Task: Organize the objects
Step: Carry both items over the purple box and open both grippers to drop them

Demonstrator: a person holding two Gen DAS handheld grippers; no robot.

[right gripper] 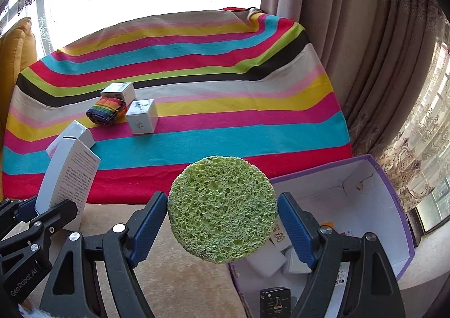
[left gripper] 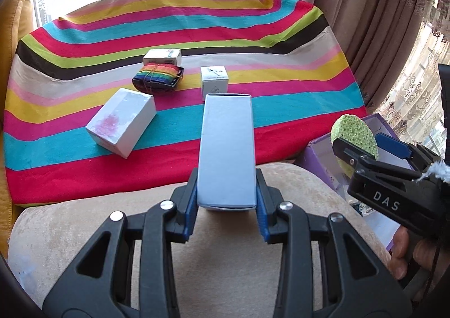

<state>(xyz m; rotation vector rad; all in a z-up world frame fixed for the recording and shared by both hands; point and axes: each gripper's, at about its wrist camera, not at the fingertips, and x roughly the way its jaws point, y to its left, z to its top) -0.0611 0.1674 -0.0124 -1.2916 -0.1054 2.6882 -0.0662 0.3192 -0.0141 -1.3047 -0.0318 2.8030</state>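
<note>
My left gripper (left gripper: 226, 194) is shut on a tall white carton (left gripper: 226, 149), held above the beige cushion; the carton also shows in the right wrist view (right gripper: 69, 180). My right gripper (right gripper: 222, 214) is shut on a round green sponge (right gripper: 222, 208), held by the near left corner of the purple box (right gripper: 393, 194). The sponge also shows in the left wrist view (left gripper: 354, 135). On the striped cloth (left gripper: 253, 36) lie a white box with a pink mark (left gripper: 121, 125), a rainbow strap roll (left gripper: 157, 77), a small white cube box (left gripper: 214, 80) and a flat white box (left gripper: 161, 56).
The purple box holds several small items, among them a dark little package (right gripper: 275, 301). A beige cushion (left gripper: 225, 261) lies in front of the cloth. Curtains (right gripper: 351, 36) hang at the right and a yellow cushion (left gripper: 14, 36) stands at the left.
</note>
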